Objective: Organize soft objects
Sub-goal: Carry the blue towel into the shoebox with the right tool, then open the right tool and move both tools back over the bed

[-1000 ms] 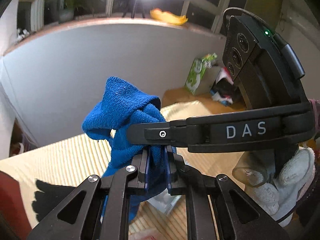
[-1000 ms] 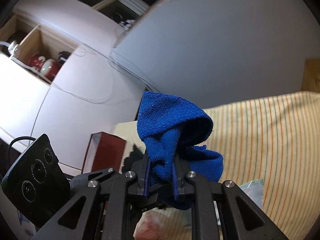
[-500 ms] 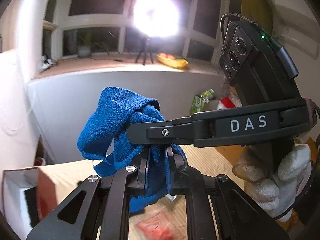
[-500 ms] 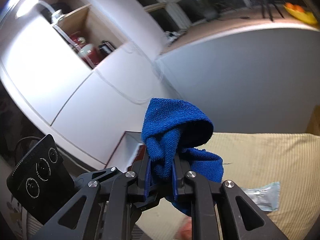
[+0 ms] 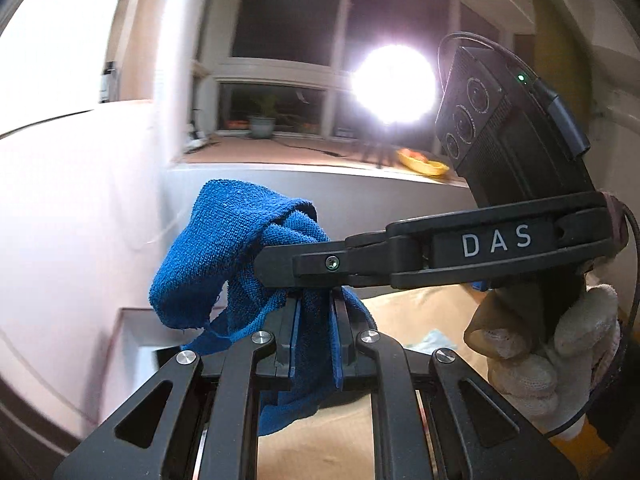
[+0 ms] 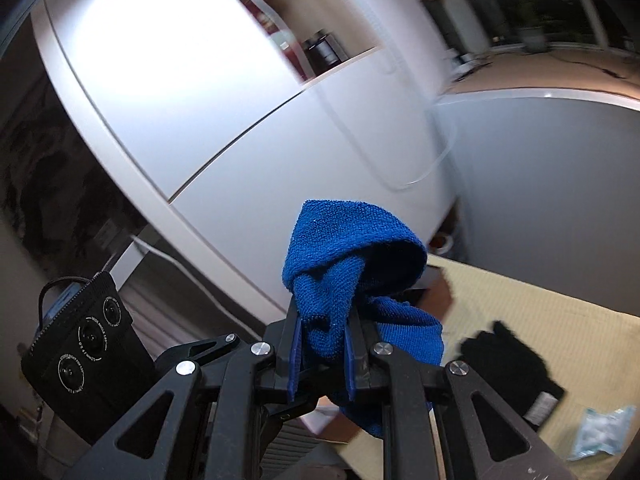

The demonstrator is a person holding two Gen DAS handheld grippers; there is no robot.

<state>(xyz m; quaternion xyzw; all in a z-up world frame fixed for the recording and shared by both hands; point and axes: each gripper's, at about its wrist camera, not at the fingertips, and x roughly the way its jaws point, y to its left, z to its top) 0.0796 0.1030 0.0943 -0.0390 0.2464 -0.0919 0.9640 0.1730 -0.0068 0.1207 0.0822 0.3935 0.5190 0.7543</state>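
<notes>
A bunched blue terry cloth (image 5: 224,256) is held in the air by both grippers at once. My left gripper (image 5: 314,308) is shut on the blue cloth, which bulges up and to the left of its jaws. My right gripper (image 6: 322,320) is shut on the same cloth (image 6: 340,252) and also crosses the left wrist view as a black bar marked DAS (image 5: 496,240), held by a white-gloved hand (image 5: 560,360). A black glove (image 6: 512,364) lies on the striped yellow mat (image 6: 560,320) below right.
A white cabinet (image 6: 240,140) with an open shelf stands to the left. A grey wall (image 6: 560,200) lies behind the mat. A clear plastic packet (image 6: 600,428) lies on the mat. A box (image 5: 136,332) sits below the cloth. A bright lamp (image 5: 394,84) shines at the window.
Both grippers, still shut on the blue cloth, have lifted and swung left. The views now show the cabinet and window instead of the mat; the black glove has come into the right view.
</notes>
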